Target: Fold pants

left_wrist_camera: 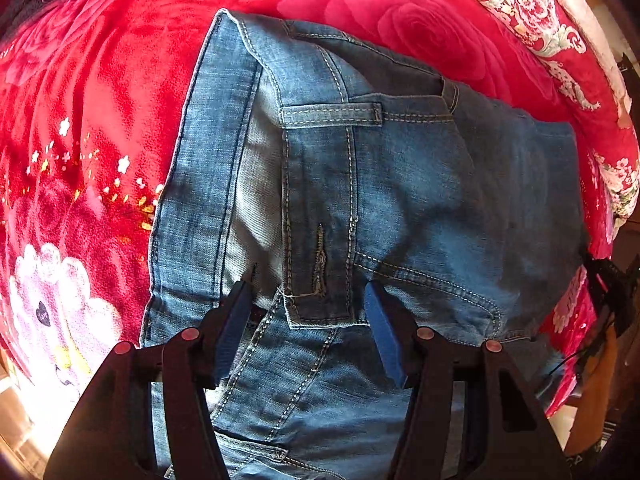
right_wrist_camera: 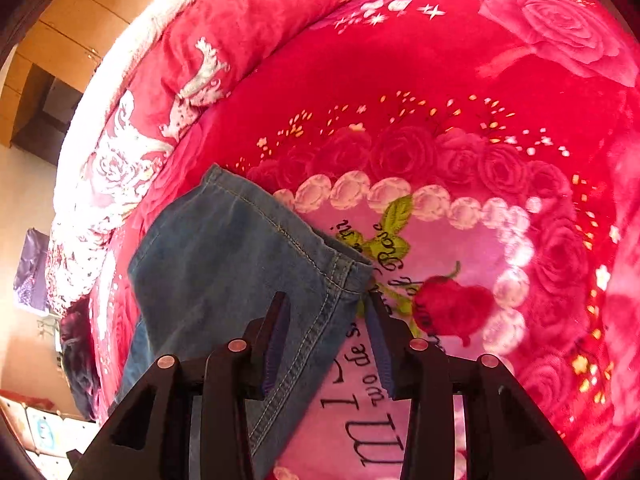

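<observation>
Blue jeans (left_wrist_camera: 400, 184) lie folded on a red floral blanket (left_wrist_camera: 100, 100). In the left wrist view the waistband, a belt loop and a back pocket face up. My left gripper (left_wrist_camera: 308, 292) is open just above the waist area, its blue pads (left_wrist_camera: 382, 332) on either side of the pocket's lower edge, holding nothing. In the right wrist view a leg end with its hem (right_wrist_camera: 240, 248) lies on the blanket. My right gripper (right_wrist_camera: 326, 308) is open over the hem corner, empty.
The blanket (right_wrist_camera: 500, 100) covers a bed with a white trimmed edge (right_wrist_camera: 132, 64). Wooden cabinets (right_wrist_camera: 72, 12) stand beyond the bed. A dark garment (right_wrist_camera: 80, 344) lies at the bed's left side. The other gripper's dark body (left_wrist_camera: 612, 288) shows at the right edge.
</observation>
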Demonstrator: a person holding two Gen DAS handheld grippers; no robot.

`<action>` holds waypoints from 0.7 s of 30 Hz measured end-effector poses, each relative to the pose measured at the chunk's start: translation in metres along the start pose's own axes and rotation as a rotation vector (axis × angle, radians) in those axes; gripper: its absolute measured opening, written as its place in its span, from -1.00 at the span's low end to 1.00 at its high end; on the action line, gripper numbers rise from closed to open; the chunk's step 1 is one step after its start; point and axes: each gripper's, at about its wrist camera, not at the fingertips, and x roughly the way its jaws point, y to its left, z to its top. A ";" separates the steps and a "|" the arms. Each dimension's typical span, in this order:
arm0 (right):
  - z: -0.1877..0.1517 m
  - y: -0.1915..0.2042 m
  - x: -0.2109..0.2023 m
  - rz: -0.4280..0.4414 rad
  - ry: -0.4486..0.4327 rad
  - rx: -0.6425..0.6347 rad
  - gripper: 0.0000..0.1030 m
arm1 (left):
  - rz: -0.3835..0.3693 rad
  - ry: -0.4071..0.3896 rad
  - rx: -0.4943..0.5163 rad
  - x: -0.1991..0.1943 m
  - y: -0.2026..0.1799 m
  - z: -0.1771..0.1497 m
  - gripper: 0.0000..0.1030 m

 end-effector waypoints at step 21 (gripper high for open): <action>0.061 0.030 -0.022 -0.007 -0.084 -0.100 0.01 | -0.176 -0.020 -0.202 -0.031 0.050 0.104 0.23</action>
